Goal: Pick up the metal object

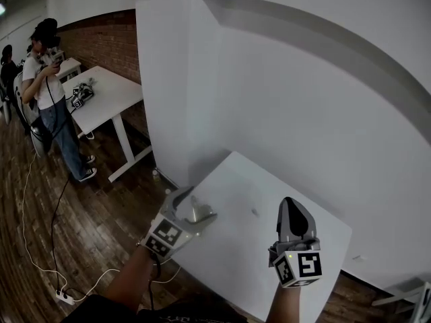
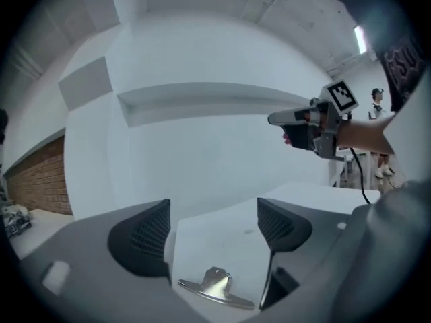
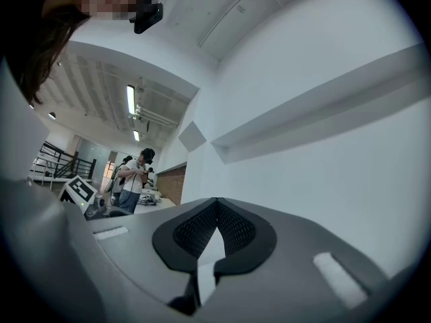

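The metal object (image 1: 199, 213), a small flat silver piece with a bar along its base, lies on the white table (image 1: 269, 180) near its left edge. My left gripper (image 1: 196, 204) stands open around it. In the left gripper view the metal object (image 2: 215, 287) sits low between the spread pads (image 2: 149, 237), which do not touch it. My right gripper (image 1: 291, 204) hovers over the table's near right part, shut with nothing in it. Its pads (image 3: 202, 231) meet in the right gripper view. The right gripper (image 2: 279, 119) also shows in the left gripper view.
A tall white partition (image 1: 283, 79) stands right behind the table. To the left are a wooden floor with a cable and power strip (image 1: 64, 295), a second white table (image 1: 111, 93), and a person (image 1: 47, 86) standing beside it.
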### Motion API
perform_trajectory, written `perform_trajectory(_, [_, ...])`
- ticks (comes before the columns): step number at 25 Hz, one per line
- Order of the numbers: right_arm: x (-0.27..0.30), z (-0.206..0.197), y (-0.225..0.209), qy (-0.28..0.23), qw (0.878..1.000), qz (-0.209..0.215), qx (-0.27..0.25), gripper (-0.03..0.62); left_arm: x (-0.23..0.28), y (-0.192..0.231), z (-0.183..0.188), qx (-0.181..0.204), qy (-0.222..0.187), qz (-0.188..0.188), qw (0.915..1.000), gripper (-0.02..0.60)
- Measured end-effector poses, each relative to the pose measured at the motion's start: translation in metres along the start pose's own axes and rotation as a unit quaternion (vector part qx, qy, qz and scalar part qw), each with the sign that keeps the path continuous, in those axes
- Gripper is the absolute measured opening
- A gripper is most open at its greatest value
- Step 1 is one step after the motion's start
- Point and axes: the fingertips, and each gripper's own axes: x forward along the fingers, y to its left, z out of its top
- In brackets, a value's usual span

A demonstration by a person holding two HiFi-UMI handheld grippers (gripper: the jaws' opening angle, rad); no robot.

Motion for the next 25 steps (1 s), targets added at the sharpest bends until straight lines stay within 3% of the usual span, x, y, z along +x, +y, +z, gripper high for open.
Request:
perform_trajectory(3, [0.007, 0.000, -0.006, 0.002, 1.000, 0.005, 0.004, 0.011, 0.021, -0.014, -0.027, 0.048, 0.048, -0.073, 0.9950, 0.444])
perform_trajectory(8, [0.011, -0.009, -0.017, 0.020, 1.000, 0.003, 0.004, 0.011, 0.054, -0.028, -0.099, 0.119, 0.161, -0.176, 0.9638, 0.468])
perform_trajectory(12, [0.010, -0.018, -0.023, 0.036, 0.999, -0.004, -0.003, 0.011, 0.077, -0.020, -0.148, 0.099, 0.242, -0.211, 0.9417, 0.466])
perform_trajectory(19, [0.009, -0.025, -0.030, 0.040, 0.999, 0.002, -0.009, 0.011, 0.100, -0.033, -0.211, 0.097, 0.343, -0.281, 0.8910, 0.466])
perform_trajectory(25, [0.008, -0.027, -0.033, 0.037, 0.999, 0.006, -0.005, 0.011, 0.099, -0.038, -0.237, 0.063, 0.386, -0.302, 0.8693, 0.466])
